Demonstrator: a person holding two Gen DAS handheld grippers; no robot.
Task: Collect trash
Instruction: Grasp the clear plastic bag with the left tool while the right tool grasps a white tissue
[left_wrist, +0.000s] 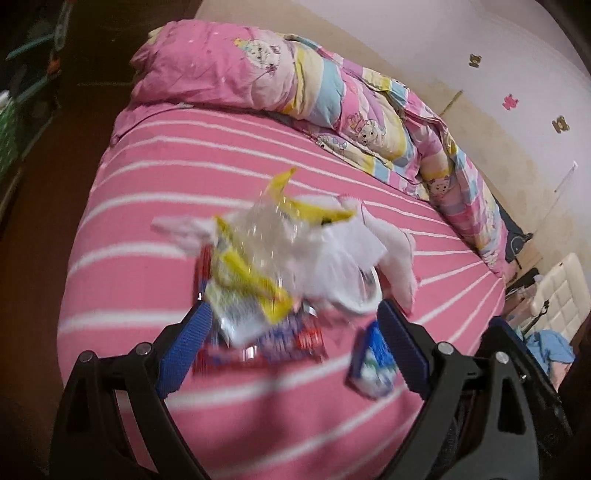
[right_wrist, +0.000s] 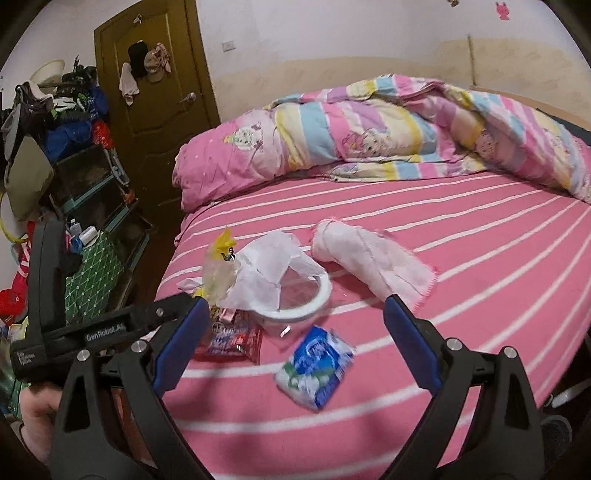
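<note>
On pink striped bed (left_wrist: 147, 192), left view: left hand-held gripper (left_wrist: 291, 314) spread over blurred wrappers (left_wrist: 243, 273), print unreadable. Right view: right hand-held gripper (right_wrist: 295, 310) spread above blue packet (right_wrist: 314, 365); "GenRobot.AI" readable on left unit.

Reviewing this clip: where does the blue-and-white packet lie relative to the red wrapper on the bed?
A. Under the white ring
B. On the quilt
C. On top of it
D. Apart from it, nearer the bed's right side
D: the blue-and-white packet lies alone on the striped sheet, right of the red wrapper, not touching it.
</note>
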